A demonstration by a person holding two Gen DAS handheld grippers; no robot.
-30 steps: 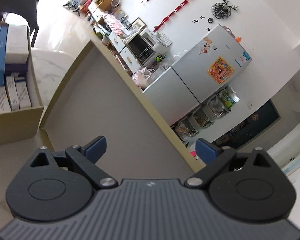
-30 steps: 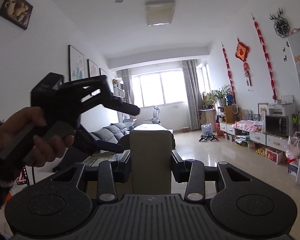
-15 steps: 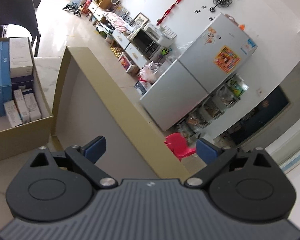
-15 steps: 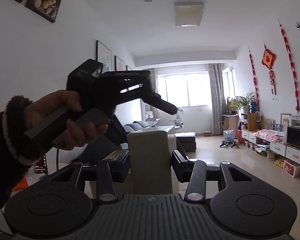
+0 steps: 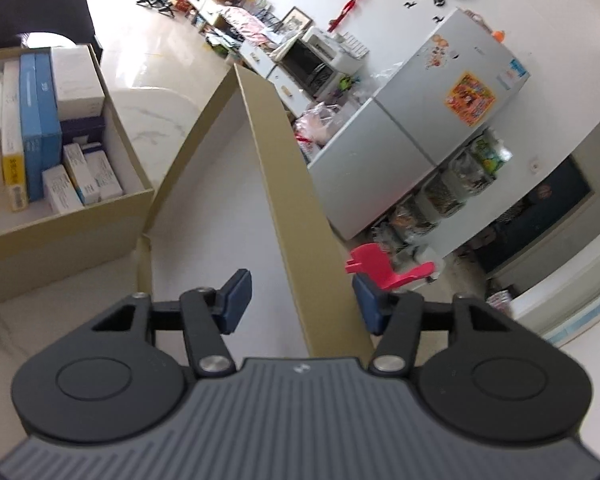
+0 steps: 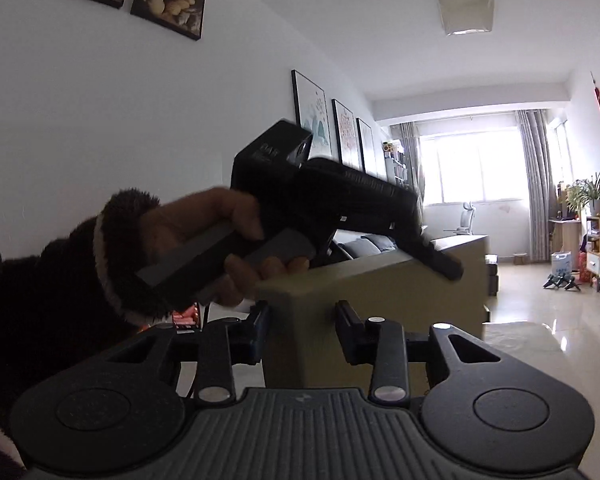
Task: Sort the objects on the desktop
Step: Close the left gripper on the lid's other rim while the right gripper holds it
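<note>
Table: white marble top point(image 5: 148, 116), carrying a full box far left and a lid nearer in.
Box: open cardboard box point(image 5: 112, 216) at far left, packed with upright small cartons point(image 5: 40, 128) in white and blue, plus one with a yellow edge; no lid on it yet.
Lid: the big tan cardboard lid point(image 5: 292, 216) is up off the table and tilted, its white inside facing left, just right of the box and apart from it.
Left gripper: the left gripper point(image 5: 300, 300) straddles the lid's side wall, jaws closing, wall between them; the left pad point(image 5: 236, 300) stands clear of the card and the right one is just at its outer face, so it's not clamped yet.
Right gripper: the right gripper point(image 6: 302, 330) is clenched on the near corner of the lid point(image 6: 340, 300), pads tight on either face, jaws squeezing in further.
Hand: in the right view a hand point(image 6: 220, 248) in a dark fuzzy sleeve point(image 6: 80, 264) works the left tool over the lid's top edge.
Risk: one corner grip on a wide, floppy lid — it could swing or sag and knock the box or its cartons.
Risk: a left bite too near the rim could slide off as the lid turns.
Risk: hard squeezing may crease thin card.
</note>
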